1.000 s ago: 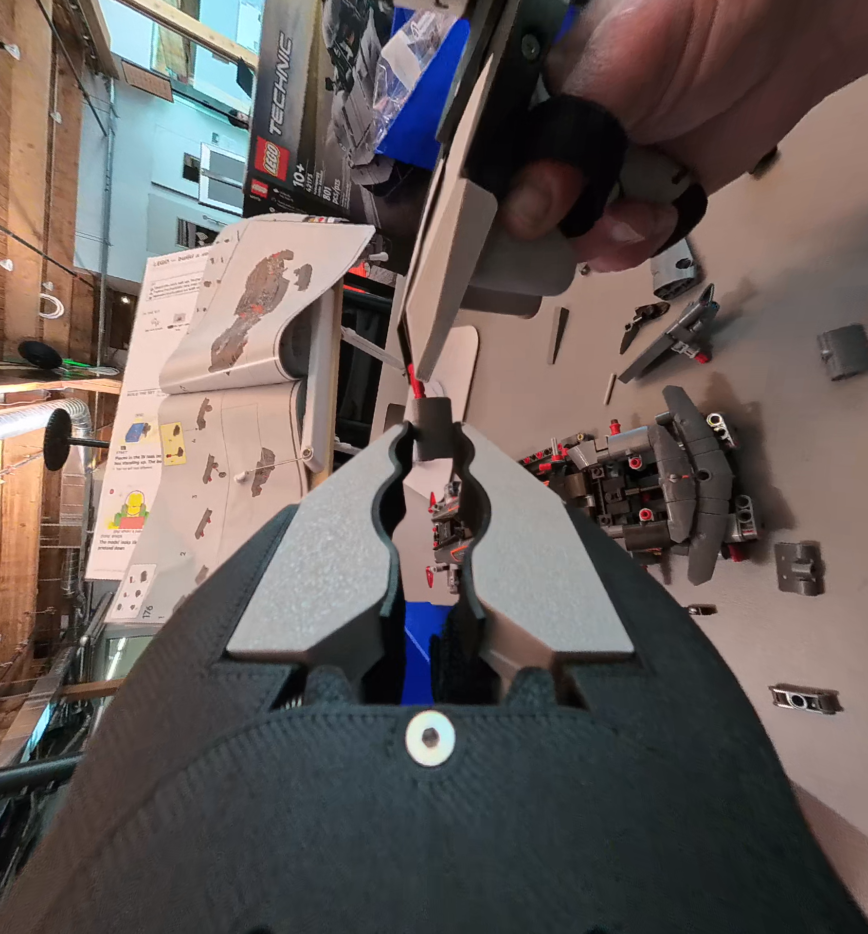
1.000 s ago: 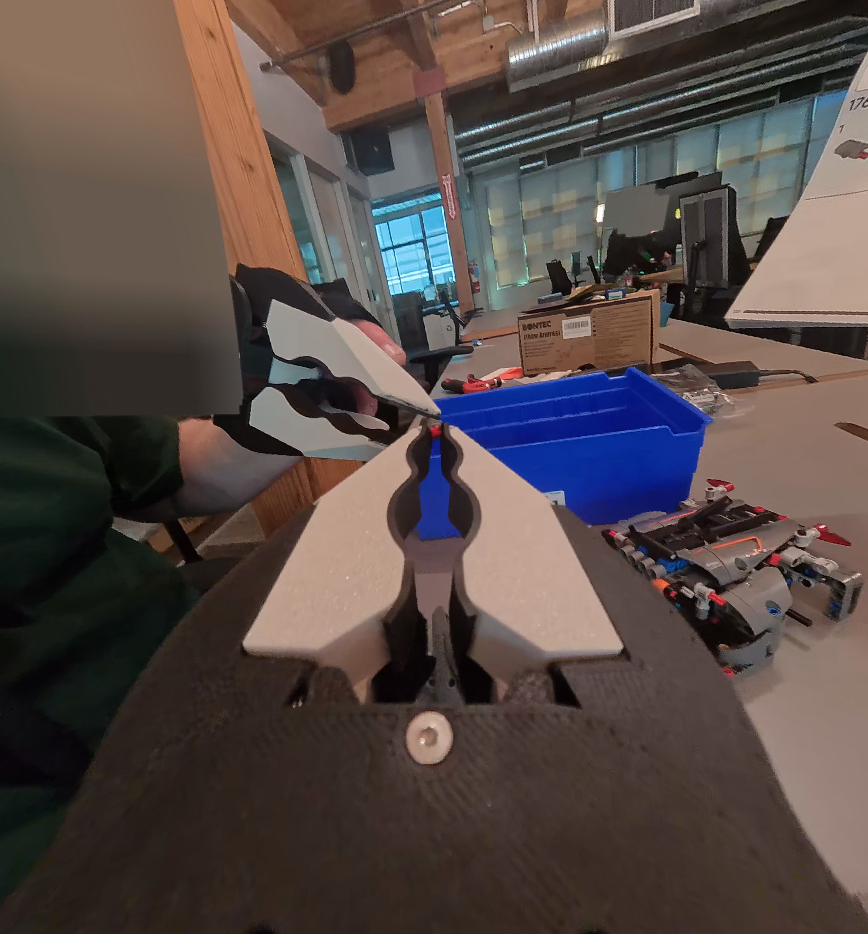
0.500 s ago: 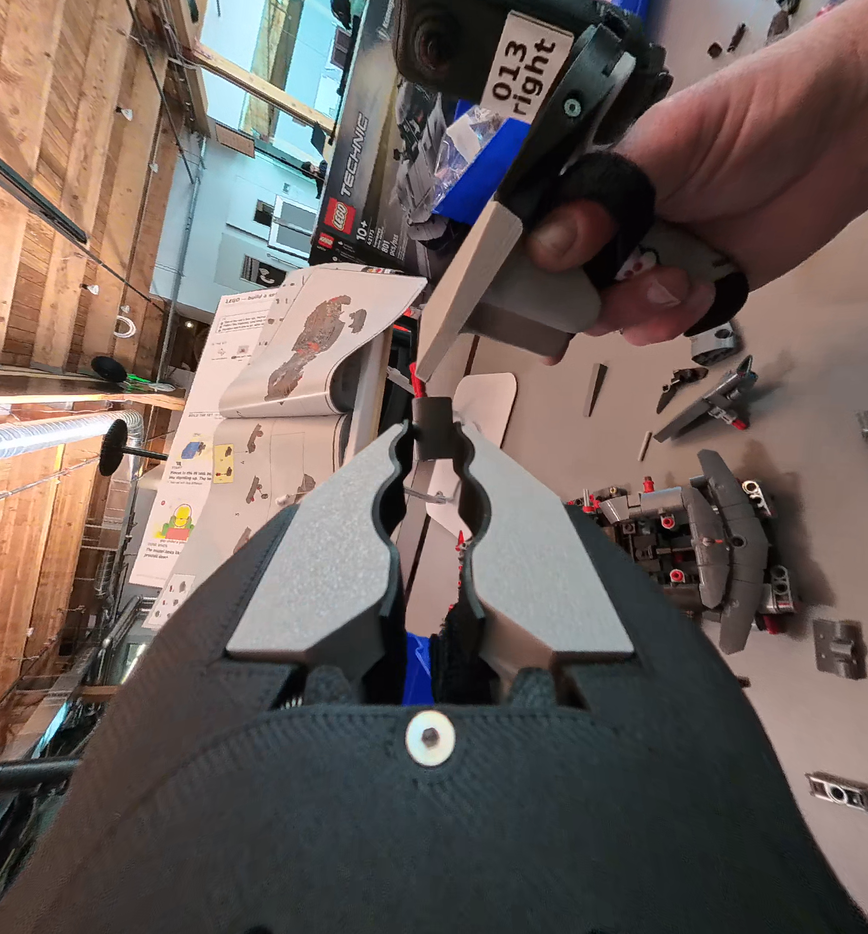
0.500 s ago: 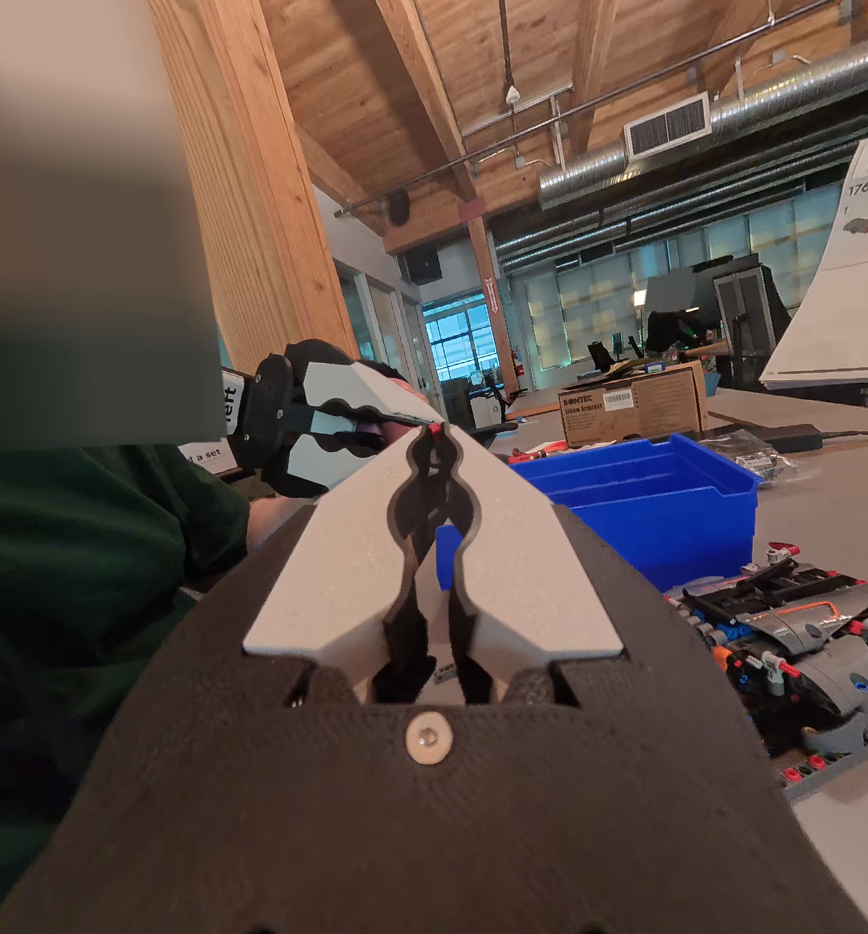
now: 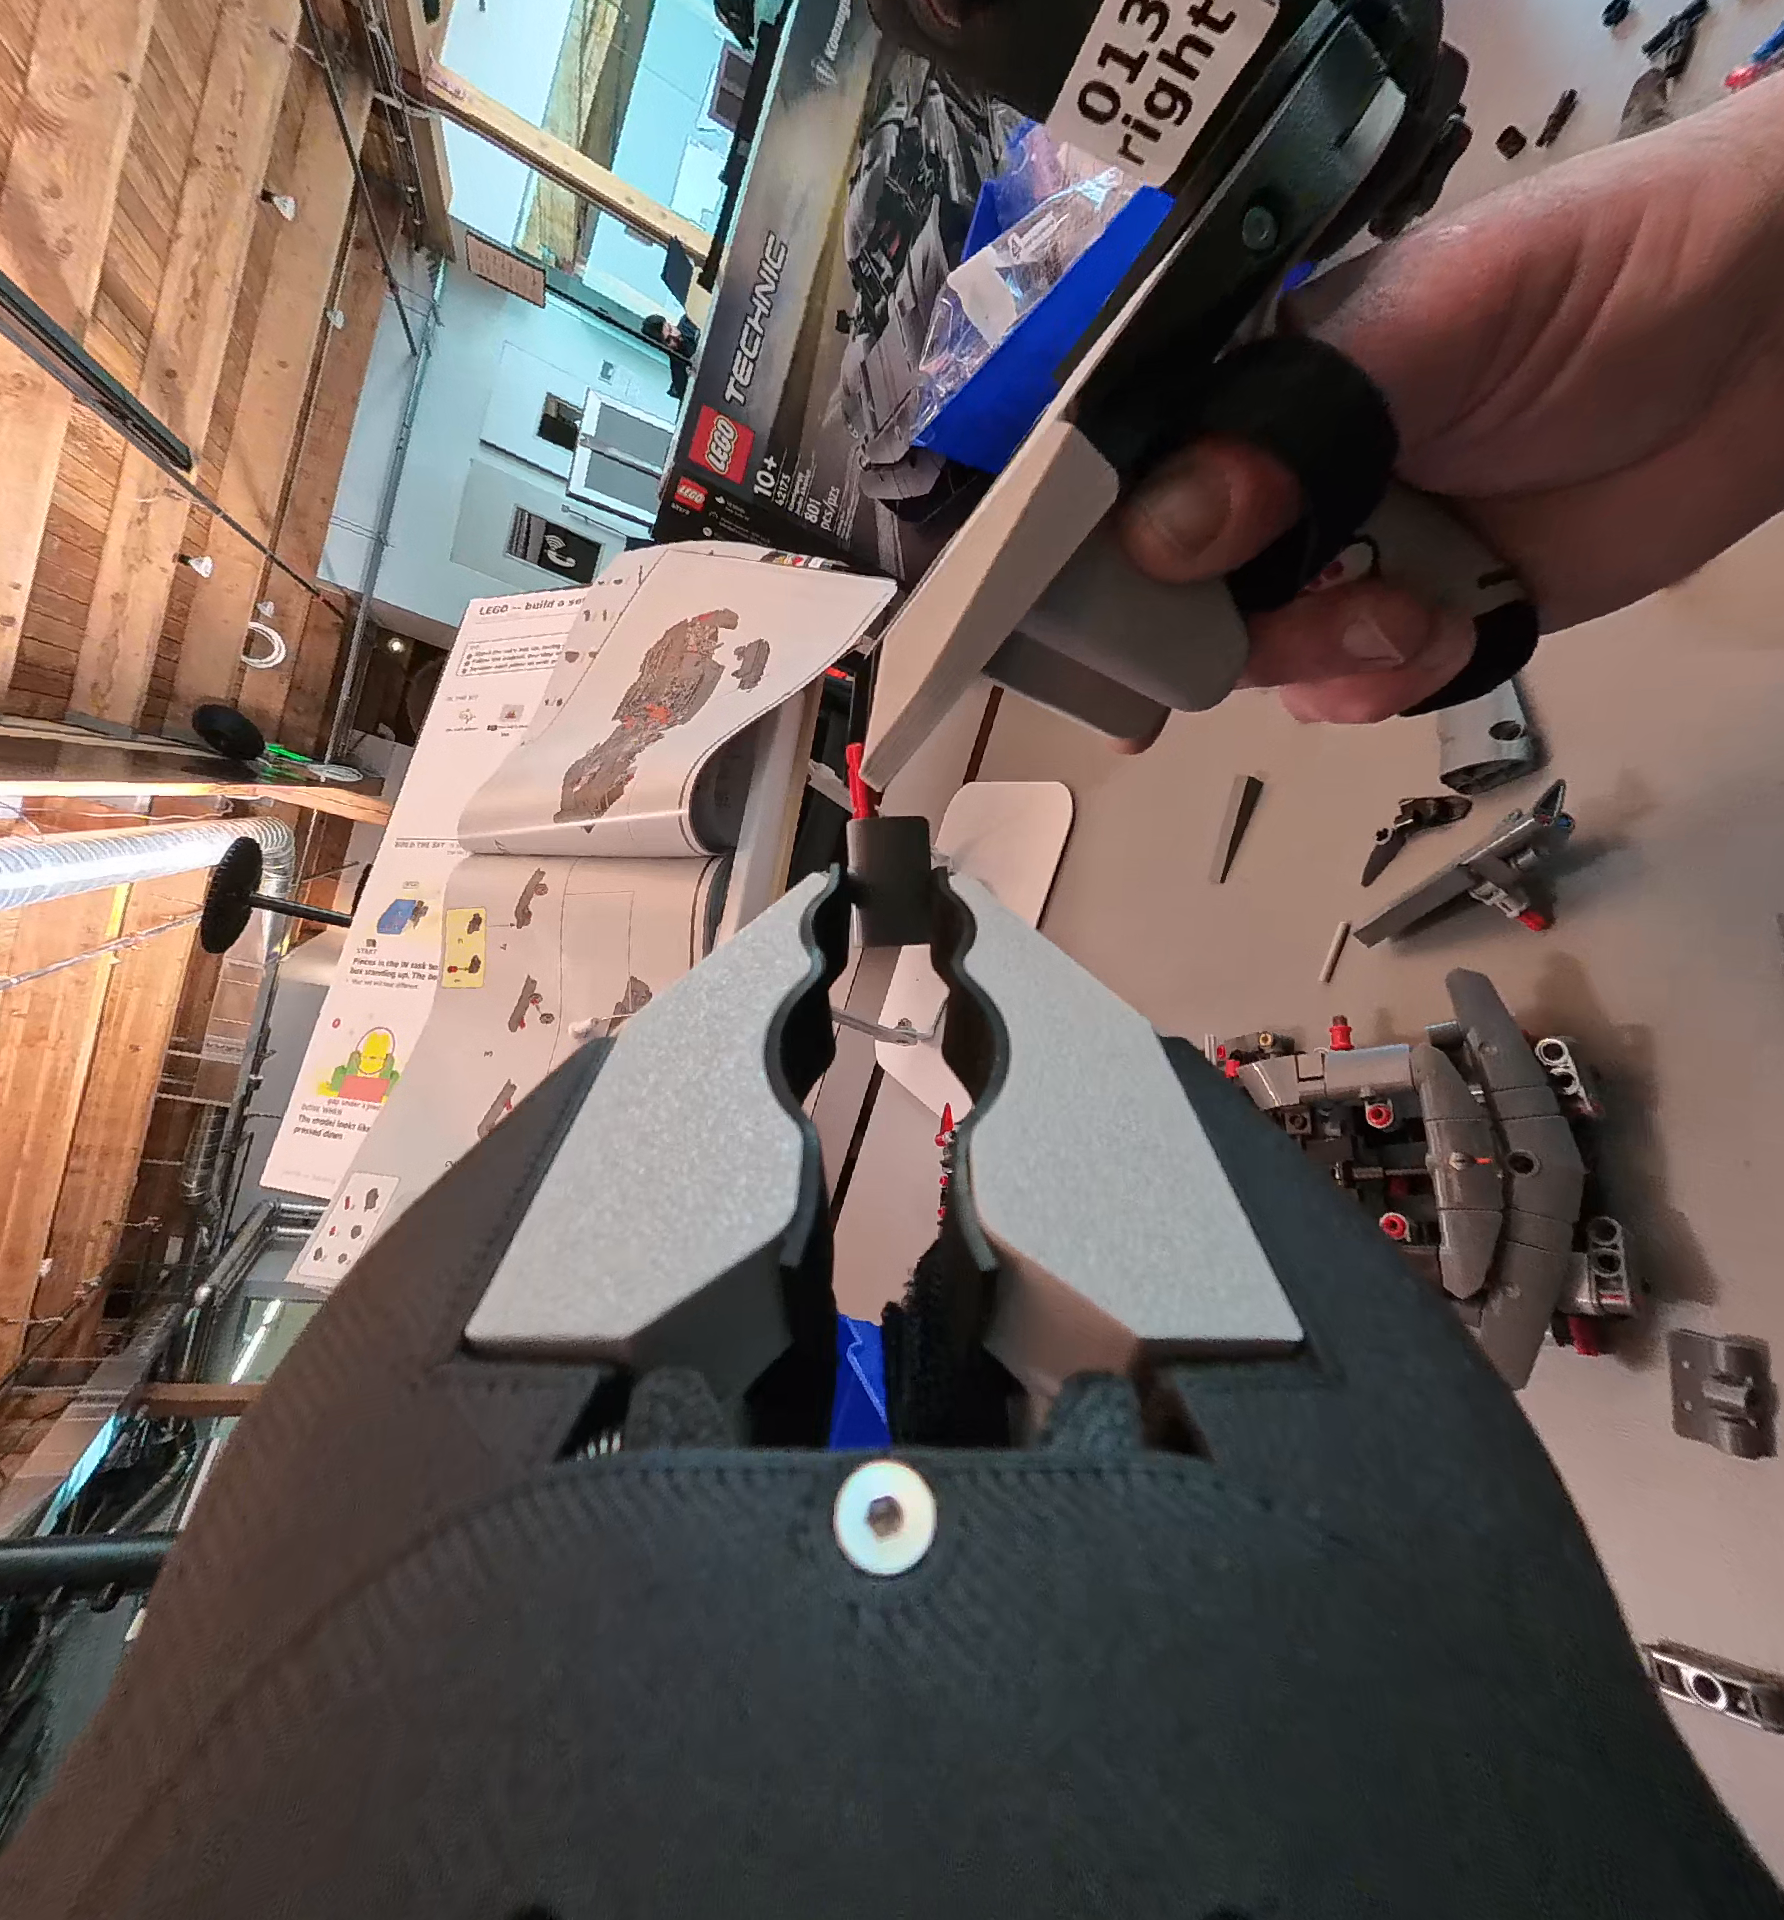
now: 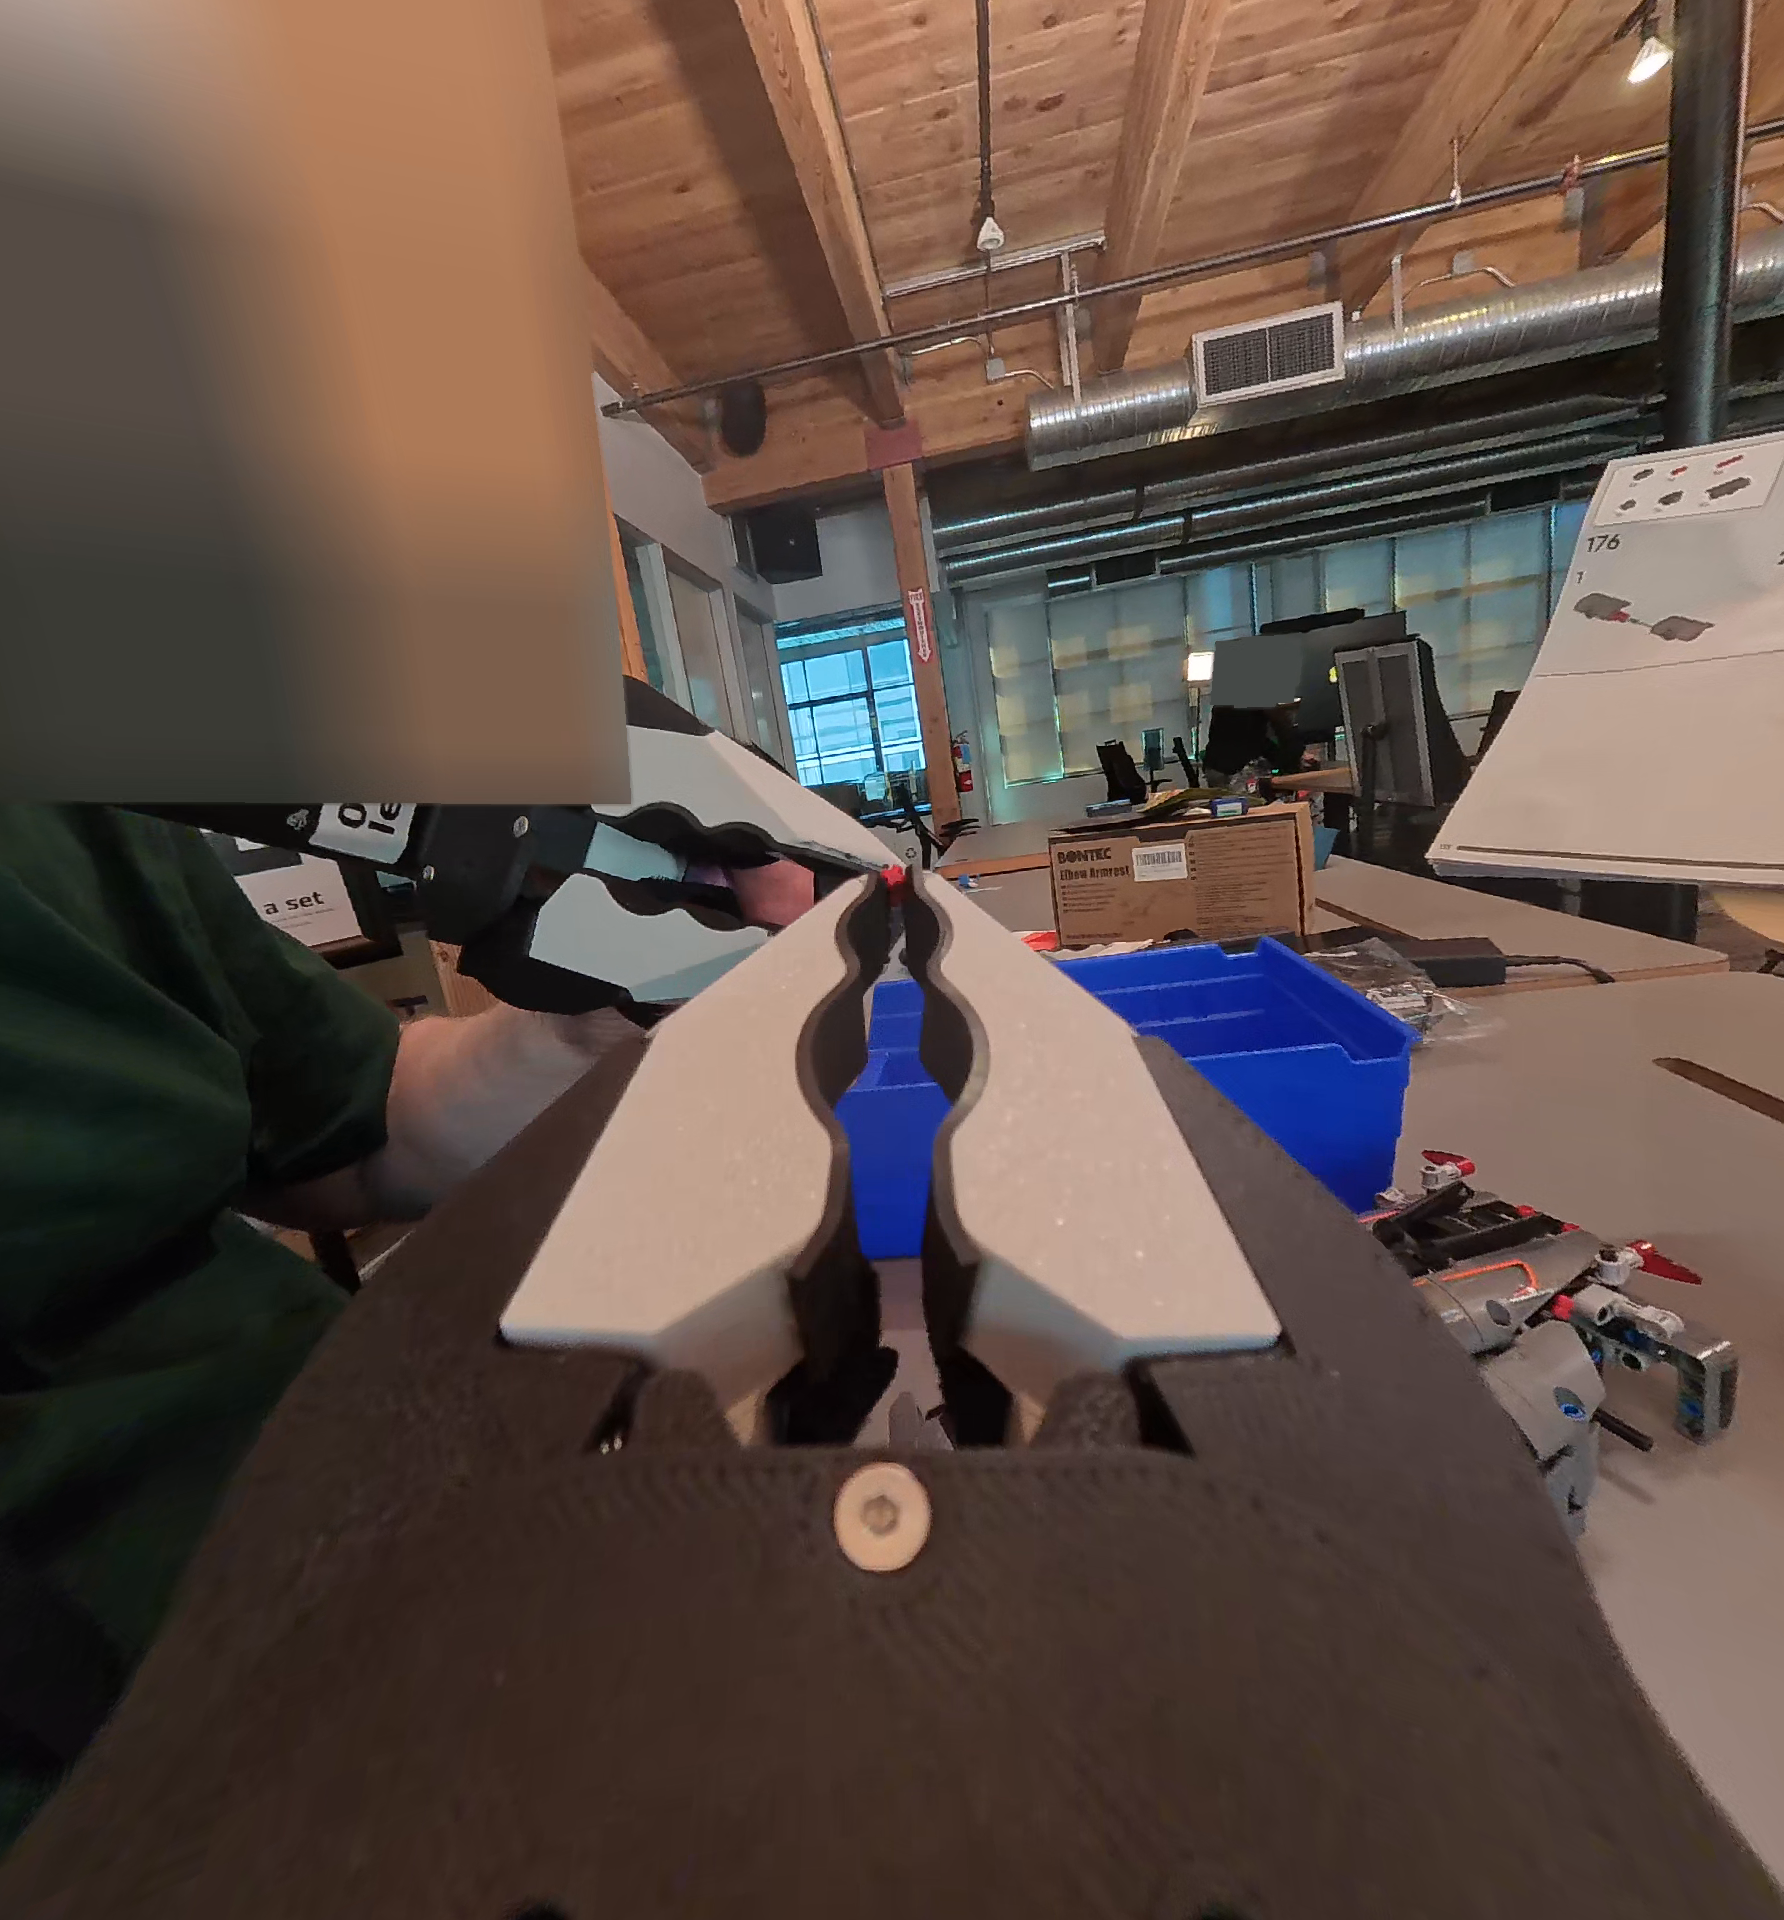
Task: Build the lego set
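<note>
Left gripper (image 5: 886, 883): clamped on black block (image 5: 888, 868).
Right gripper (image 6: 893, 883): pinching red pin (image 6: 893, 880).
Progress: car body (image 5: 1470, 1164) half-built; loose parts remain on surface (image 5: 1698, 1558).

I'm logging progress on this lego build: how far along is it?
Partly done: a grey car section sits assembled on the table. In hand: the left gripper clamps a small black piece, and the right gripper pinches a red pin at it. Left: loose grey parts and a wing piece lie unattached.
</note>
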Demonstrator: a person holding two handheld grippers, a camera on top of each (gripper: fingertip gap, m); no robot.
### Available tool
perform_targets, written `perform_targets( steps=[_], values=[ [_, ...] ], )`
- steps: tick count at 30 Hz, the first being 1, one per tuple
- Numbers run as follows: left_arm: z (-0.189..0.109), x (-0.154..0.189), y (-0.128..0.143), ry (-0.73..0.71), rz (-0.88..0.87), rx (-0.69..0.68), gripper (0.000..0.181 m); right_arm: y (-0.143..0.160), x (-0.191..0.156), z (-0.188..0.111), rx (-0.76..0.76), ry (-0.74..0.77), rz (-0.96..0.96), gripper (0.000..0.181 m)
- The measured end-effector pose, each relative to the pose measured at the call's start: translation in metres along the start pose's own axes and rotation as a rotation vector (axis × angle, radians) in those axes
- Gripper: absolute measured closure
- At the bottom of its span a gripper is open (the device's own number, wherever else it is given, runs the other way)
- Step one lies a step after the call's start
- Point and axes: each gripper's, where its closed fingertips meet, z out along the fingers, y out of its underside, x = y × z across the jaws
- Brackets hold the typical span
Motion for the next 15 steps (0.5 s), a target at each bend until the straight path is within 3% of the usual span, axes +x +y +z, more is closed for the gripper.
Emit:
perform_targets(
  steps=[15],
  values=[
    [-0.0014, 0.0005, 0.0017, -0.002, 0.013, -0.028, 0.169, 0.0025, -0.0011, 0.0019, -0.022, 0.017, -0.035, 0.179]
  ],
)
